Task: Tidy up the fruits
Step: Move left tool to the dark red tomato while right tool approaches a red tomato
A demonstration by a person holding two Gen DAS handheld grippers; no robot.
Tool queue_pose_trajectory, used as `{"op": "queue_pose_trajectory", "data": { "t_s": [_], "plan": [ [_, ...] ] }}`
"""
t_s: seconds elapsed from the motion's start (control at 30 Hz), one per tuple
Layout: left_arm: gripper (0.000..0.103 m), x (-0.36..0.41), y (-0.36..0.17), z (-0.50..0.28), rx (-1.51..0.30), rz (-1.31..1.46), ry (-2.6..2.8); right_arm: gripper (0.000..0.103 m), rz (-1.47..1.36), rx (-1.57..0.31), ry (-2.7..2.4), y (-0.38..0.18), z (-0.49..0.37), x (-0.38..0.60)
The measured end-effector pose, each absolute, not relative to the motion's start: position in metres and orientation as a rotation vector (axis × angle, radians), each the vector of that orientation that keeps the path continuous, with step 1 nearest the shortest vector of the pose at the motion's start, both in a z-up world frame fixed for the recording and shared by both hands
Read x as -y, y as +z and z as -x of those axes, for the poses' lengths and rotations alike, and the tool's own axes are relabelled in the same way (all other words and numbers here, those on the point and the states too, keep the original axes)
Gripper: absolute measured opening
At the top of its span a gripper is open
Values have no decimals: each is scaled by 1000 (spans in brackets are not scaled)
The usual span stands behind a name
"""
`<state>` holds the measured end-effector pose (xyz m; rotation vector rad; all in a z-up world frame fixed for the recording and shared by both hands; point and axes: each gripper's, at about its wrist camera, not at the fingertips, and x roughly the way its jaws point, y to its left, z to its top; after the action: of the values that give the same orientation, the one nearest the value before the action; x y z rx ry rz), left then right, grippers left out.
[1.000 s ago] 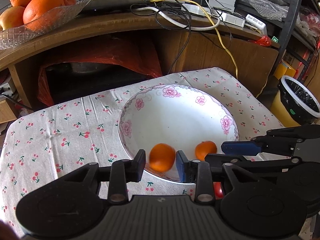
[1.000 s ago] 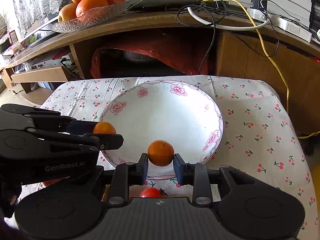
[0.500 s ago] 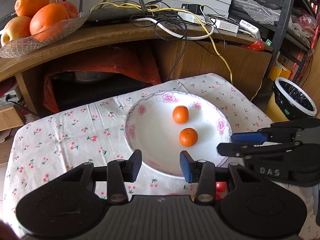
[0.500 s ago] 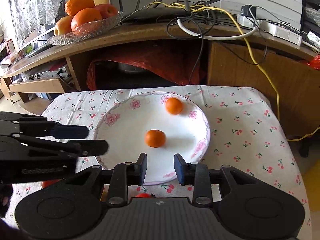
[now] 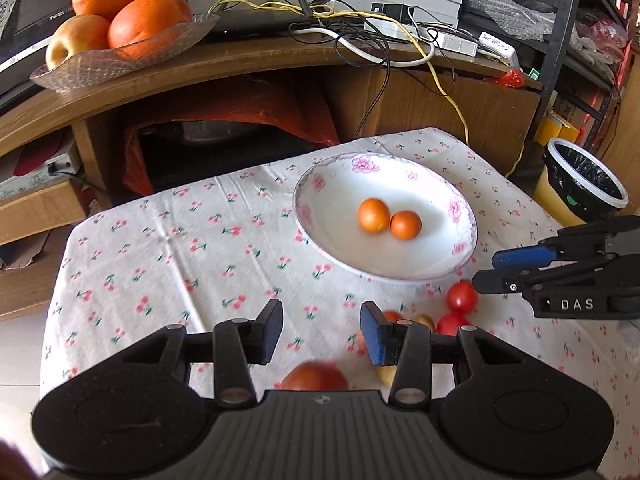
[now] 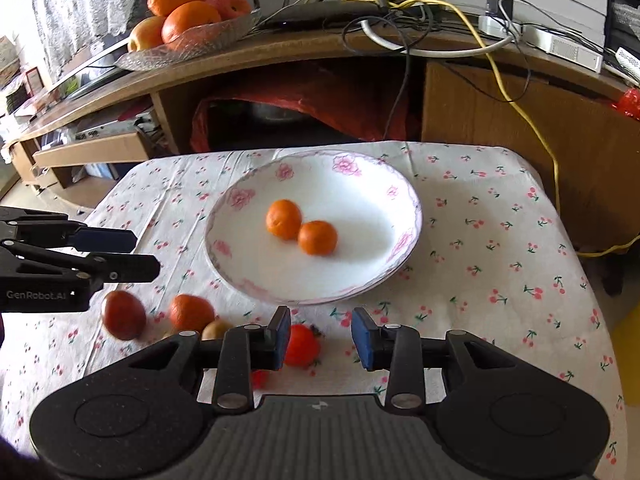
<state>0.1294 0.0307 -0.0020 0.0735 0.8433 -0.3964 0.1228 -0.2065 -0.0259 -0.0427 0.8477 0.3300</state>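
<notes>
Both grippers, left (image 5: 320, 330) & right (image 6: 320, 336), gape wide, empty; two round tangerines (image 6: 318, 237) touch in glossy plate (image 6: 256, 280).

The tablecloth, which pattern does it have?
White tablecloth with small red cherries, clearest in the right wrist view.

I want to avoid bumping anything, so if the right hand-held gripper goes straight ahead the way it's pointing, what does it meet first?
Probably the near rim of the white floral bowl. The right hand-held gripper is open and aimed at it, with the red tomato just left of that line. Height above the cloth is unclear.
</notes>
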Motion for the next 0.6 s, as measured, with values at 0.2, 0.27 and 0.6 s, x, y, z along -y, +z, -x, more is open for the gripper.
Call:
{"op": "queue_pose_trajectory", "data": {
  "t_s": [0.2,0.27,0.6],
  "plan": [
    [51,-42,-12,-119,-877,-96,-404,31,61,-866,344,-31,-117,201],
    [51,-42,-16,-116,-887,-111,-413,31,61,-875,342,-34,-116,202],
    [61,-28,-30,-108,-921,-170,-486,36,58,-893,355,-38,-115,202]
  ]
}}
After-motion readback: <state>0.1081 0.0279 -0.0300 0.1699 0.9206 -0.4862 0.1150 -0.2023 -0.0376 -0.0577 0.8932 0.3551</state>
